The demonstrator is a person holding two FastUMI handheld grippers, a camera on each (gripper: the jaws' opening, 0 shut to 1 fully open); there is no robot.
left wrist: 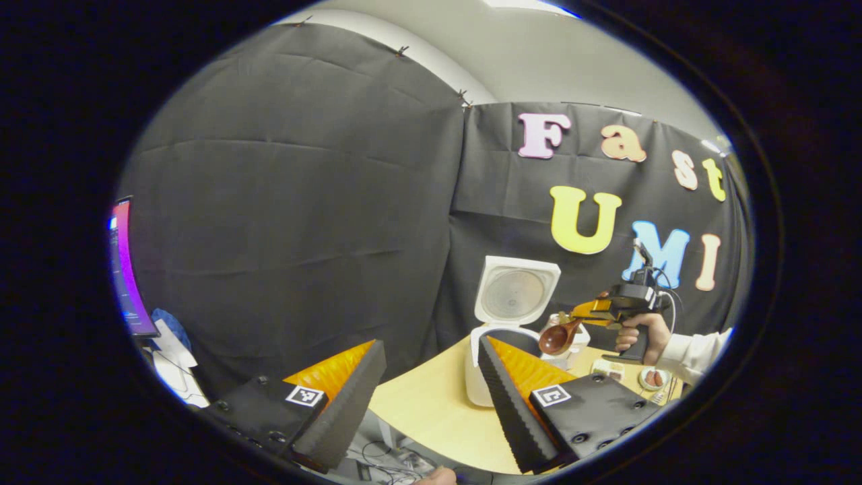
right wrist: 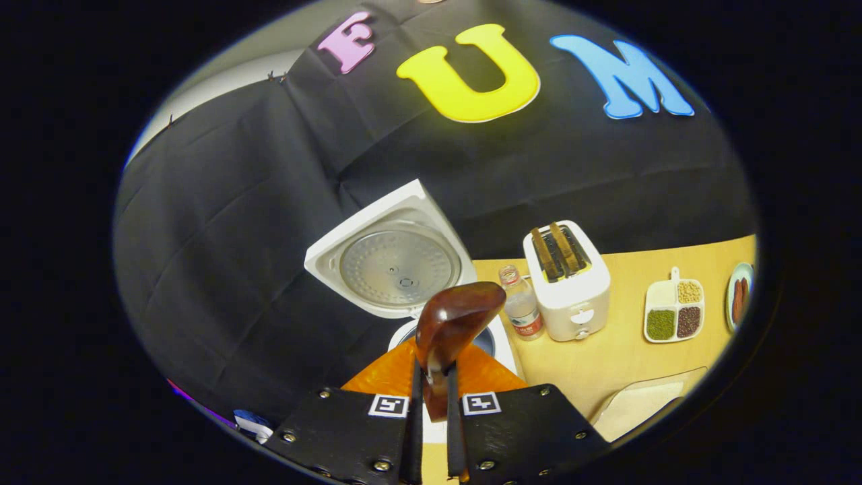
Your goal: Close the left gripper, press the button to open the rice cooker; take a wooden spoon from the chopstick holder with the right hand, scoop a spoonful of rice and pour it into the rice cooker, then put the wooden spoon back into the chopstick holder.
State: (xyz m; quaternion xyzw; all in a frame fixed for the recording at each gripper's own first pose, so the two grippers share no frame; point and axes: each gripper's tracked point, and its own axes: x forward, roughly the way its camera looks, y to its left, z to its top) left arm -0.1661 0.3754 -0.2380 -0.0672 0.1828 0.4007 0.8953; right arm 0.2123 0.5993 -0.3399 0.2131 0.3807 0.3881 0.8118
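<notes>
My right gripper (right wrist: 431,404) clamps the wooden spoon (right wrist: 452,323) by its handle, bowl pointing forward toward the open rice cooker (right wrist: 390,259); my left gripper (left wrist: 431,384) gapes empty.

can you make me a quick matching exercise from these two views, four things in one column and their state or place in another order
Column one:
1. white rice cooker lid
2. dark brown wooden spoon
3. white two-slot toaster
4. left claw

Column two:
A. standing beside a small clear bottle on the table
B. swung up, inner plate showing
C. fingers spread apart, nothing between them
D. pinched by its handle in the right claw, above the cooker's opening

Pairs: 1-B, 2-D, 3-A, 4-C
</notes>
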